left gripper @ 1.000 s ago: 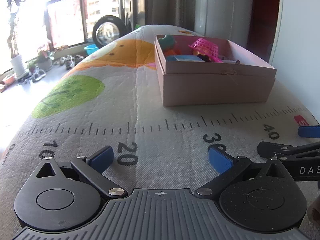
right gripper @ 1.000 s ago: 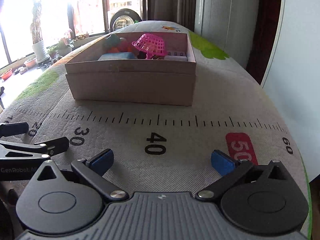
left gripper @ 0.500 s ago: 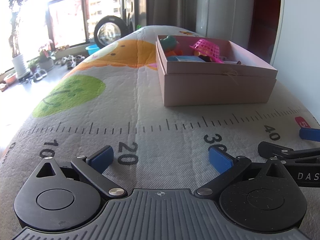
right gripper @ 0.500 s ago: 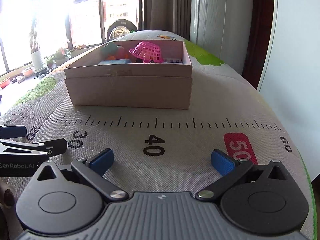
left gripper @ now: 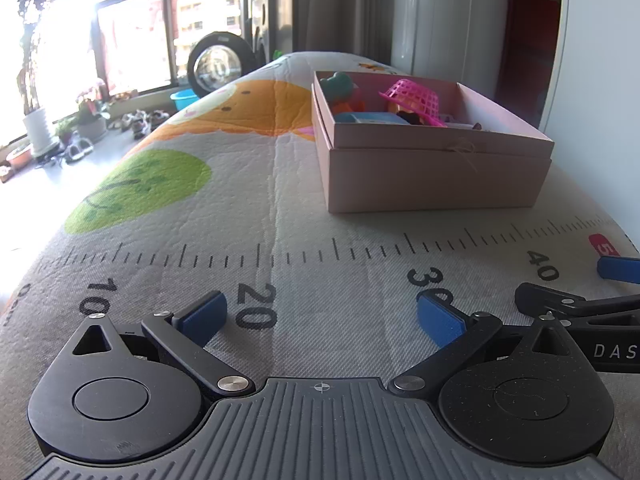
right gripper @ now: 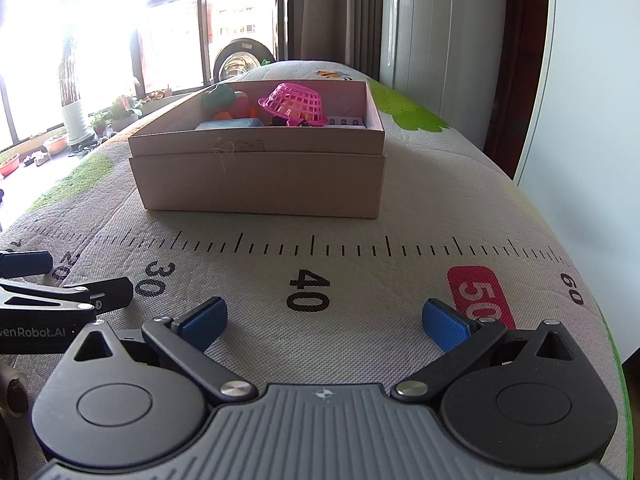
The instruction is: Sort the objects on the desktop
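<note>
A pink cardboard box (left gripper: 432, 176) (right gripper: 260, 184) stands on the ruler-printed mat, holding a pink mesh basket (left gripper: 412, 98) (right gripper: 294, 104), a green toy (left gripper: 338, 84) (right gripper: 218, 98), an orange toy and a blue flat item. My left gripper (left gripper: 320, 316) rests low near the mat's front edge, open and empty, well short of the box. My right gripper (right gripper: 324, 320) sits beside it over the 40 mark, also open with nothing between its fingers. Each gripper shows at the edge of the other's view.
The mat (left gripper: 248, 200) carries a printed ruler, green and orange shapes. A white panel (right gripper: 592, 80) stands close on the right. Left of the mat are a bright window, potted plants (left gripper: 36, 120) and a washing machine door (left gripper: 218, 64).
Both cameras have tipped slightly, so the box sits a little lower and nearer in view. Both grippers stay open and empty in the same spots.
</note>
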